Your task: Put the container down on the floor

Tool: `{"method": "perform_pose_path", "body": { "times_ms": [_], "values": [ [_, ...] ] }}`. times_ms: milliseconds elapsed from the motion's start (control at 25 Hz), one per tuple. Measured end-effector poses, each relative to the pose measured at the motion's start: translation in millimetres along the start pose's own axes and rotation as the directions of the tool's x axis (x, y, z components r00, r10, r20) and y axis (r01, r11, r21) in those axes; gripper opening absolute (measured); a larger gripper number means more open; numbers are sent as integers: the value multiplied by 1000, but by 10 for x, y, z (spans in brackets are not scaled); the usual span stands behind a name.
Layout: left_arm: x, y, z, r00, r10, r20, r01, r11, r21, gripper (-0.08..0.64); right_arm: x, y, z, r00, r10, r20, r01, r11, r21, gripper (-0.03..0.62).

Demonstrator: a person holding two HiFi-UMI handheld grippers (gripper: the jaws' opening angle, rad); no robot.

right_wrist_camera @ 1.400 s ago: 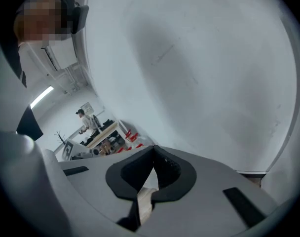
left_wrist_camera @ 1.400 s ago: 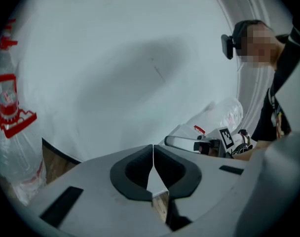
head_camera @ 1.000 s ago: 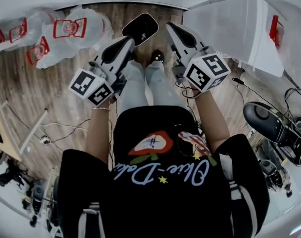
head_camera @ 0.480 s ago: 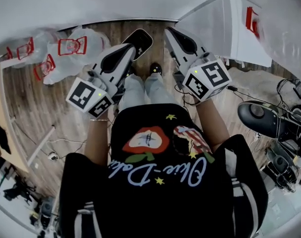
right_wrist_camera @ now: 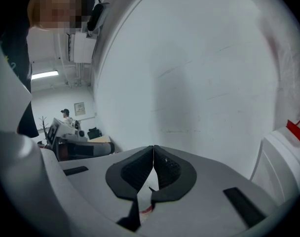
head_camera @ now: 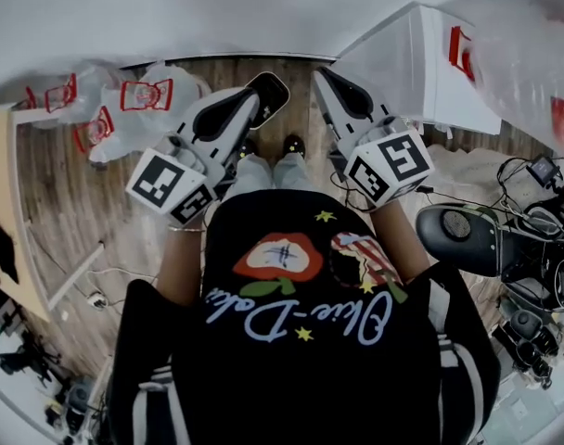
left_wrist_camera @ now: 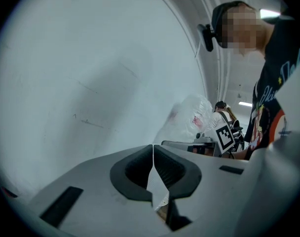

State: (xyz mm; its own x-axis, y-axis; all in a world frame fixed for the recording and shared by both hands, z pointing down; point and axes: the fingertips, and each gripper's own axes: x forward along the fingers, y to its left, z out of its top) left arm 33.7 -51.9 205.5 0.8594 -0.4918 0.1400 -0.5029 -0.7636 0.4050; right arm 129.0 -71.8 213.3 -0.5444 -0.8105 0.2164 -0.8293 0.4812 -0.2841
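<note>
Evidently set down already, the container (head_camera: 419, 70) — a white, flat-sided box with a red label — stands on the wood-plank floor (head_camera: 69, 184) near the pale wall (head_camera: 217, 12), just right of the right gripper (head_camera: 338, 91). The left gripper (head_camera: 249, 109) and the right gripper are both clenched, pads meeting, with nothing between them. Judging by its thin, smooth walls, the box is probably light, fairly rigid and somewhat slippery — best taken at the upper rim or at opposite side edges. Crinkled plastic bags (head_camera: 138, 95) lie at left.
</note>
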Motion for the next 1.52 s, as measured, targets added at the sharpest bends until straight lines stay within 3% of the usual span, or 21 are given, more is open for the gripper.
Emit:
{"method": "perform_pose_path", "body": {
  "times_ms": [640,960,1200,1520],
  "values": [
    [-193,-230,308,1000,15,14,-16,993,113,8,-118,419,385,995,42,89,-35,996,-81,0],
    [-6,-53,395,999,25,22,-27,995,94,8,73,275,477,995,59,80,-50,993,-110,-2],
    [-105,-124,373,999,26,20,-28,994,106,8,5,461,454,992,94,80,-81,984,-159,-2],
    [-99,-169,342,999,29,14,-30,994,109,8,-26,439,422,992,102,77,-91,987,-133,-2]
  ]
}}
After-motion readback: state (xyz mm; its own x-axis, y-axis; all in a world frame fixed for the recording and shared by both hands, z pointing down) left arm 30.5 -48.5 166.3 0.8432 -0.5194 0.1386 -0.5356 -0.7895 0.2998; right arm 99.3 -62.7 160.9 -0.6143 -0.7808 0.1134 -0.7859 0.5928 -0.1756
